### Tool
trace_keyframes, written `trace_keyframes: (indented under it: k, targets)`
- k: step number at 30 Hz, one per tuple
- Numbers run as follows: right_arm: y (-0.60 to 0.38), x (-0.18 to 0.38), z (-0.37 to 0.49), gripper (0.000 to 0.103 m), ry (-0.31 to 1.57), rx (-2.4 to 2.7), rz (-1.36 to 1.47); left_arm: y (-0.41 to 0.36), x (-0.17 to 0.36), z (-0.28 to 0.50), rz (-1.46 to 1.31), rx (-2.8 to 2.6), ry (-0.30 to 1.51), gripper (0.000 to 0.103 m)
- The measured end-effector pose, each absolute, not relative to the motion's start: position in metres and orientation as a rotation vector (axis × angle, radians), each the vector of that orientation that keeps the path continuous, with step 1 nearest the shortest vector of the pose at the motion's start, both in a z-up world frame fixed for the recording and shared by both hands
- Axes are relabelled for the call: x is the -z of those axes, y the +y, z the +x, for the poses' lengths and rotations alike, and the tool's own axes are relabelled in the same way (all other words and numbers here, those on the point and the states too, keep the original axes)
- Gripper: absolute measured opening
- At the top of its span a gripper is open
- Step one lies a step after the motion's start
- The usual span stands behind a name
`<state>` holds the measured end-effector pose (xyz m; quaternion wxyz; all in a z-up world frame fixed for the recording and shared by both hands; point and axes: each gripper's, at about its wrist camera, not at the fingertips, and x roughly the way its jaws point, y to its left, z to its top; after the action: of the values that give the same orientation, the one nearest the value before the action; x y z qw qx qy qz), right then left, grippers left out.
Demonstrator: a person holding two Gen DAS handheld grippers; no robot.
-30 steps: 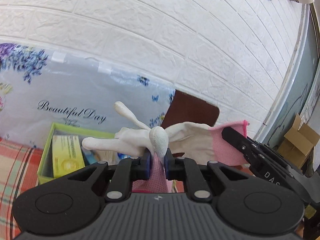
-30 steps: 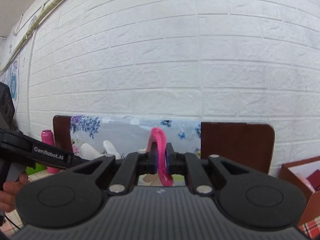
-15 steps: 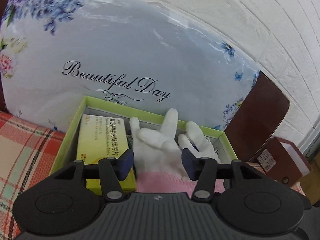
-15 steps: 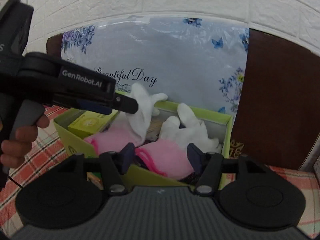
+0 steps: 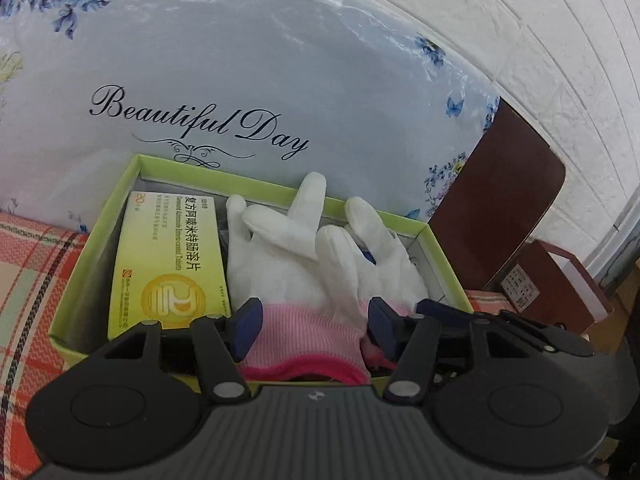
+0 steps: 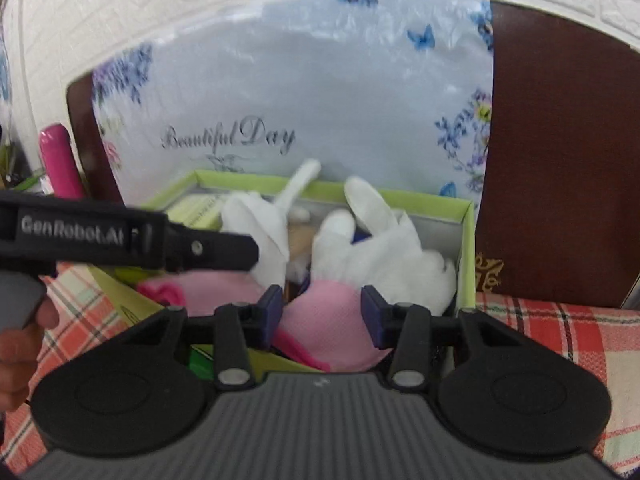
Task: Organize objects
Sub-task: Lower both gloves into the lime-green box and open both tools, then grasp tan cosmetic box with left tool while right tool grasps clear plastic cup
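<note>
A pair of white gloves with pink cuffs (image 5: 312, 272) lies in a lime green box (image 5: 100, 224), next to a yellow medicine carton (image 5: 168, 268). My left gripper (image 5: 314, 326) is open, its jaws either side of a pink cuff, not pinching it. My right gripper (image 6: 322, 318) is open over the other glove's pink cuff (image 6: 328, 304) in the same box (image 6: 466, 236). The left gripper's body (image 6: 132, 242) crosses the right wrist view at left.
A floral board reading "Beautiful Day" (image 5: 248, 80) stands behind the box against a white brick wall. A dark brown board (image 6: 560, 152) leans at right. A pink bottle (image 6: 60, 160) stands at far left. Checked cloth (image 6: 552, 328) covers the table. A brown box (image 5: 560, 284) sits right.
Both grippers came down from in front of the wall to the green box and opened. The gloves they held now lie in the box.
</note>
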<state>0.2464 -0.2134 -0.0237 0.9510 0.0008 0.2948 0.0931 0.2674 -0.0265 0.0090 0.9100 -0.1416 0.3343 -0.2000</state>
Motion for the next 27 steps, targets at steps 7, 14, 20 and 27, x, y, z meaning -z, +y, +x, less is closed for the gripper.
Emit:
trace_keyframes:
  k: [7, 14, 20, 27]
  targets:
    - [-0.228, -0.012, 0.16, 0.103, 0.334, -0.135, 0.068, 0.004, -0.036, 0.186, -0.326, 0.367, 0.536, 0.089]
    - [-0.241, -0.001, 0.095, 0.103, 0.352, -0.104, 0.158, 0.011, -0.02, 0.116, -0.333, 0.358, 0.592, 0.093]
    - [-0.239, 0.023, 0.052, 0.103, 0.424, -0.094, 0.177, 0.009, 0.01, 0.089, -0.337, 0.363, 0.686, 0.093]
    - [-0.227, 0.049, 0.02, 0.103, 0.482, -0.044, 0.035, 0.015, 0.026, 0.085, -0.322, 0.32, 0.709, 0.093]
